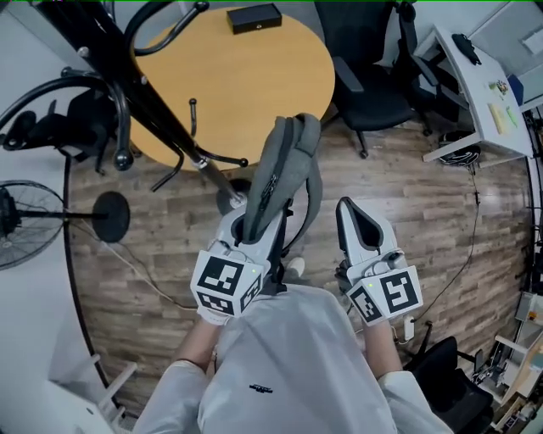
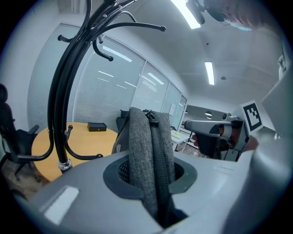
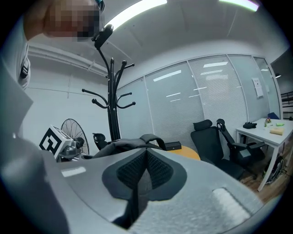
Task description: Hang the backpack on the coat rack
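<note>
The grey backpack (image 1: 284, 165) is clamped in my left gripper (image 1: 253, 225) and sticks up from its jaws, the straps hanging on the right side. In the left gripper view its grey fabric and zipper (image 2: 150, 155) fill the gap between the pads. The black coat rack (image 1: 127, 80) leans through the picture to the left of the bag, and its hooks (image 2: 114, 27) spread above and left of the bag. My right gripper (image 1: 361, 225) is held beside the left one, shut and empty, with its pads (image 3: 158, 171) meeting.
A round wooden table (image 1: 254, 76) with a black box (image 1: 254, 18) stands behind the rack. A fan (image 1: 21, 222) is at the left. Black office chairs (image 1: 373, 85) and a white desk (image 1: 475, 76) are at the right. Cables lie on the wood floor (image 1: 458, 212).
</note>
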A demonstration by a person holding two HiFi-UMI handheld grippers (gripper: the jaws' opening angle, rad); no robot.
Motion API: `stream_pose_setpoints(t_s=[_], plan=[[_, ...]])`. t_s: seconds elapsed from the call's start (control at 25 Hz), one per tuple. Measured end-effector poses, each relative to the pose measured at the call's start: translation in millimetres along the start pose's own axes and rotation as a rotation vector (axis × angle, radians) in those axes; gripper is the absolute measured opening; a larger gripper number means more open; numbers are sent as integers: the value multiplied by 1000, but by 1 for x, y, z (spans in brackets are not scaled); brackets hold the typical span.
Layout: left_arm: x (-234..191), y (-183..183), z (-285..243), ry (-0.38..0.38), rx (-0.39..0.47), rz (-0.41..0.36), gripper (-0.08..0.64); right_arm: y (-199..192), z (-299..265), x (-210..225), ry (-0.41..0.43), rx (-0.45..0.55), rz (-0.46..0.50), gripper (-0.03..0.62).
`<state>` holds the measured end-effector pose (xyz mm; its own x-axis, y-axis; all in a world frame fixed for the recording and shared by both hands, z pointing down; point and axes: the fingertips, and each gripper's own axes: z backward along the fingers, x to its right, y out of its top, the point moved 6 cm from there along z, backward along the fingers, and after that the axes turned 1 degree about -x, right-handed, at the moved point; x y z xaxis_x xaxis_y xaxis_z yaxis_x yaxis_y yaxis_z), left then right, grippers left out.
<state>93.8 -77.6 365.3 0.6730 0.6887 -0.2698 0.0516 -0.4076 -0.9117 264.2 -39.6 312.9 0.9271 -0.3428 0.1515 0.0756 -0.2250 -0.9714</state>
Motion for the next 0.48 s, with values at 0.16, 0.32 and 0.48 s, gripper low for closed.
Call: stream_pose_setpoints(t_s=[0.16,0.32,0.48], plan=[[2,-14,5,29,-4,15,101,-11,-5,3,34,-41,3,1],[2,-25,10,66,-13,43,101,-16,-9,4,65,-67,3,2],[-1,-43,15,94,-37,62,101,-23,-16,-1,96,-85,-1,2]])
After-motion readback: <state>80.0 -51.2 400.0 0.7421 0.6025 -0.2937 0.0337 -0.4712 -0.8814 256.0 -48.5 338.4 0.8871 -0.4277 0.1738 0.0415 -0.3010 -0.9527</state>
